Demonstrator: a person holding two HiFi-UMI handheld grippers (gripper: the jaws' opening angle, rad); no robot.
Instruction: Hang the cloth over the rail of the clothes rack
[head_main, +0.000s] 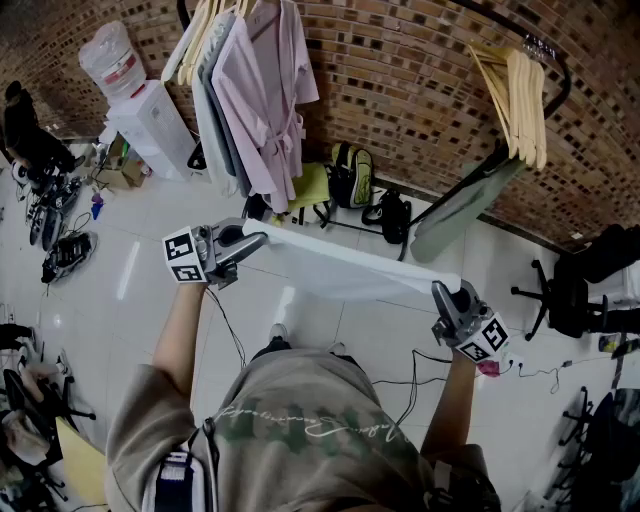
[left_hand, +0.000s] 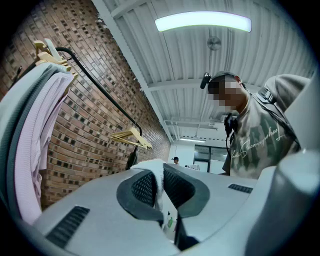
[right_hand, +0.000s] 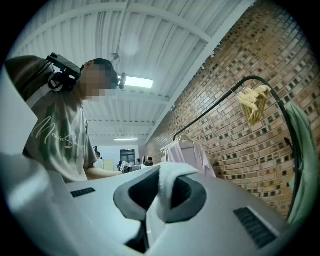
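In front of the rack, the white cloth (head_main: 350, 262) hangs stretched between the left gripper (head_main: 250, 240) and right gripper (head_main: 442, 290), each clamped tight on an end. It looks light and limp, so end holds suit it. The rail (right_hand: 201, 117) seems bare between robes (head_main: 262, 90) and hangers (head_main: 520, 95)

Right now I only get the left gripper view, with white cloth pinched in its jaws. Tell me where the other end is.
Observer: The right hand-held gripper is shut on it; the white cloth bunches up between its jaws.
Operator: Describe the cloth between the two.
Observer: It runs from the left hand-held gripper across to the right one as a single spread band, held out in front of the person.
Operator: Report what's on the floor ahead.
Observer: Bags sit on the floor against the brick wall.
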